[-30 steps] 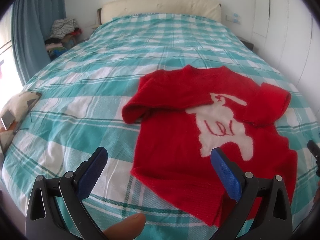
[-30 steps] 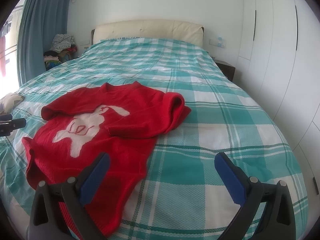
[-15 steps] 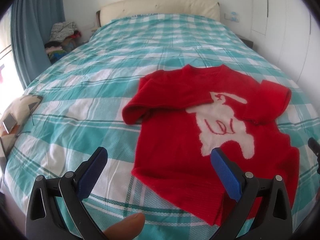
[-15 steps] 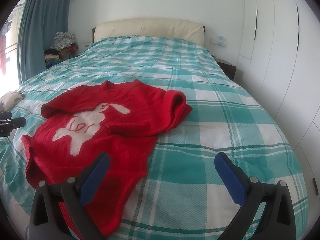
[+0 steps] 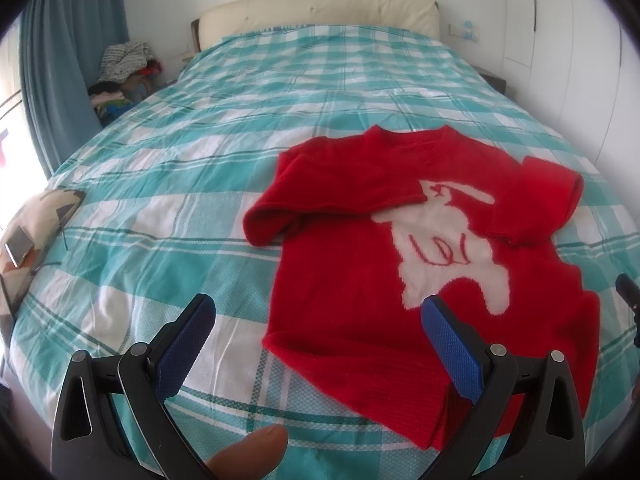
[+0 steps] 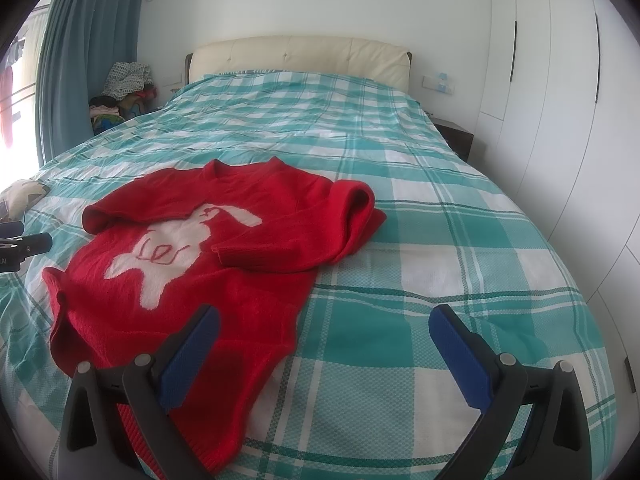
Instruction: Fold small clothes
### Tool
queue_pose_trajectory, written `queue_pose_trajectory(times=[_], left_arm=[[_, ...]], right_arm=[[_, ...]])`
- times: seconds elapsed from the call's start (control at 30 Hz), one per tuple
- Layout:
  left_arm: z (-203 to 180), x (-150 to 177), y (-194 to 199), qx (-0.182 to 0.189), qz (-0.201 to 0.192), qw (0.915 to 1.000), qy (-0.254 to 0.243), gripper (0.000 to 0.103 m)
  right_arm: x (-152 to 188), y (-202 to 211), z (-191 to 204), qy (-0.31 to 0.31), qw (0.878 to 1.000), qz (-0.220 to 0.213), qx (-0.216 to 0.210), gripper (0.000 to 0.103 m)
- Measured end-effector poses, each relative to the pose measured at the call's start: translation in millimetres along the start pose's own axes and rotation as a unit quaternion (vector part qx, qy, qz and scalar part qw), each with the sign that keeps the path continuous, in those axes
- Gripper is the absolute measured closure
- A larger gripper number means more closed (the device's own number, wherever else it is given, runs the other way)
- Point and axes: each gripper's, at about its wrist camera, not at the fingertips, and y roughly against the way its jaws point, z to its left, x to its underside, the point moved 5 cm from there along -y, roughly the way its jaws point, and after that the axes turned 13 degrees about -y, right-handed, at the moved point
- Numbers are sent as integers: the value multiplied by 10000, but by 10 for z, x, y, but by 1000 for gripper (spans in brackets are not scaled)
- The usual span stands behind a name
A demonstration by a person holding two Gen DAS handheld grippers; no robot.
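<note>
Both grippers have drifted only slightly over the last second. Left gripper [image 5: 318, 326]: fingers apart, empty; red sweater [image 5: 420, 248] ahead, hem by the right finger. Right gripper [image 6: 324, 328]: fingers apart; hem probably beneath the left finger. Bottom fold not yet begun.

- The only readable lettering sits at the far left edge of the right wrist view — white characters that look like "LAI" on the black body of the left gripper [image 6: 24, 244]; the start of the word is cut off by the frame.
- The red sweater [image 6: 192, 264] carries a white rabbit-like figure with red line detail — a picture, not letters.
- The wall plate [image 6: 439, 82] beside the headboard has small blue marks, too small to read.
</note>
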Motion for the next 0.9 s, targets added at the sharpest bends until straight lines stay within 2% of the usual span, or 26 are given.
queue_pose_trajectory(times=[0.9], left_arm=[[-41,47,-33,13,59,10000,-26,0]], right_arm=[[39,-29,27,66,10000,33,1,0]])
